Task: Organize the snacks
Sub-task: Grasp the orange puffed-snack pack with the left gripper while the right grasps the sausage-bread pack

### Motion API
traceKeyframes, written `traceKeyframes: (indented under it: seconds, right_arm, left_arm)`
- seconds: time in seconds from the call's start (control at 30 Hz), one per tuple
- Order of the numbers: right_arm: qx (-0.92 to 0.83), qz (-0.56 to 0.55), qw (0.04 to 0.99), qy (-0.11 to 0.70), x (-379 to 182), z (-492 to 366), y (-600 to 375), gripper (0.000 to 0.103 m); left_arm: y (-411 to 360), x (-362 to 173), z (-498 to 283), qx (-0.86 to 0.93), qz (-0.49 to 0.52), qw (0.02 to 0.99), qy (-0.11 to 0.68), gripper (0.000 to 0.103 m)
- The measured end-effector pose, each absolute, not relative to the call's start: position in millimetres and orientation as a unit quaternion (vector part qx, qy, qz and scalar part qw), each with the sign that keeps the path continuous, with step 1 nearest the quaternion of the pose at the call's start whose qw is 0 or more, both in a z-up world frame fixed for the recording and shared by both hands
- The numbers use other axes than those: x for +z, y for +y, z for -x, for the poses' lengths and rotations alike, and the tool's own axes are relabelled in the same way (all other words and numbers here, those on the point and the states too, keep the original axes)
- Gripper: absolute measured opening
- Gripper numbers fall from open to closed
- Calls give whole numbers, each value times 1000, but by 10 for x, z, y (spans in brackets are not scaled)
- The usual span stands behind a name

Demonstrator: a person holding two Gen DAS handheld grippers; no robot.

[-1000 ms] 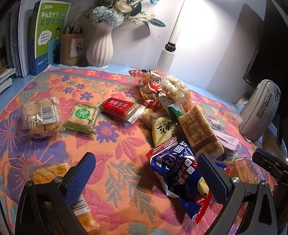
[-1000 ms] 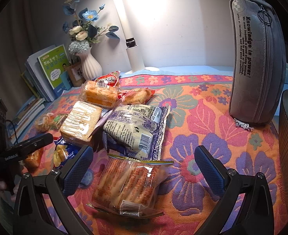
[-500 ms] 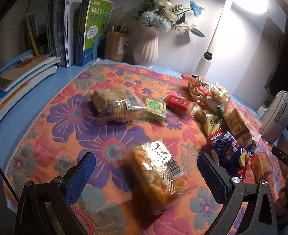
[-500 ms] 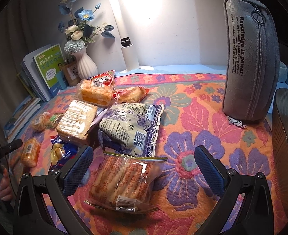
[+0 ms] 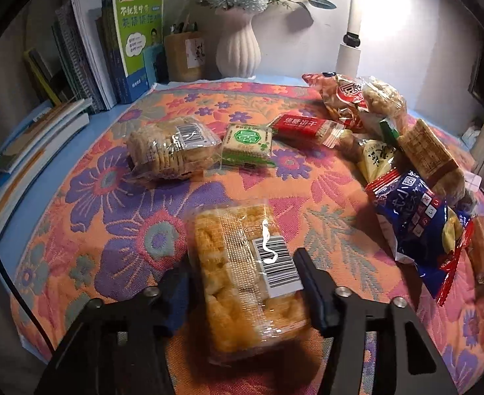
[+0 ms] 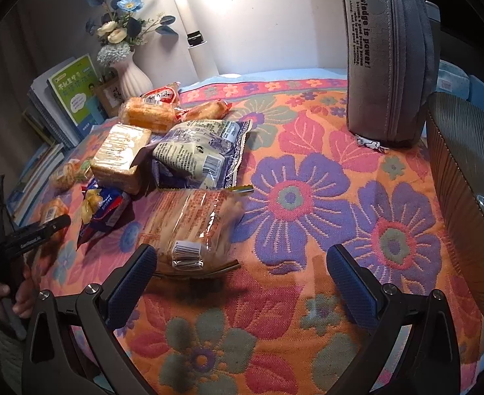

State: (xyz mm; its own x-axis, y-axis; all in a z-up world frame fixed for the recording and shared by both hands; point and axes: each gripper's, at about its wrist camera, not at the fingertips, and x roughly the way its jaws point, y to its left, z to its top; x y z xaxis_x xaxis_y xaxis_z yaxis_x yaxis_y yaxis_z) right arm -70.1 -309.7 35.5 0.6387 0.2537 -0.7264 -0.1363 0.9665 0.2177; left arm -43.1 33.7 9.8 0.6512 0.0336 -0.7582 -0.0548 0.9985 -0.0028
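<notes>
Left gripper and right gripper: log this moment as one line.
left gripper: shut on orange snack pack | right gripper: open, empty | clear breadstick pack: on cloth, ahead of right gripper

A home study desk: upright books [image 5: 117, 56], a flower vase [image 5: 238, 51], a pencil case [image 6: 387, 56] and a floral cloth [image 6: 308, 197].

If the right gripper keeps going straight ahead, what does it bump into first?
Probably nothing soon: the open right gripper points over bare flowered cloth. The clear snack bag lies just beside its left finger, so it might brush that; depth is unclear.
</notes>
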Motion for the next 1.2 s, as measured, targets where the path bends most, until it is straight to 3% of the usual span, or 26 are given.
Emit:
traceKeyframes:
  seconds: [0.17,0.47,0.57,0.8,1.2]
  right_arm:
    - [136,-77,894,419,357,663,-2864,103]
    - [61,7,900,431,283,483,-2411,103]
    - [60,-16,895,442,232,454,-2473,88]
    - [46,-19,900,433,310,589,-2582,73]
    - [53,-41,912,404,573,928,-2802,67]
  left_arm:
    - [313,136,427,-11,45,913,405,44]
    - [92,133,439,-44,29,916,399,44]
    - [64,162,470,-48,26,917,394,44]
    - [-20,241,556,-59,23,921,384,44]
    - [-276,495,788,-91,25,927,363,44]
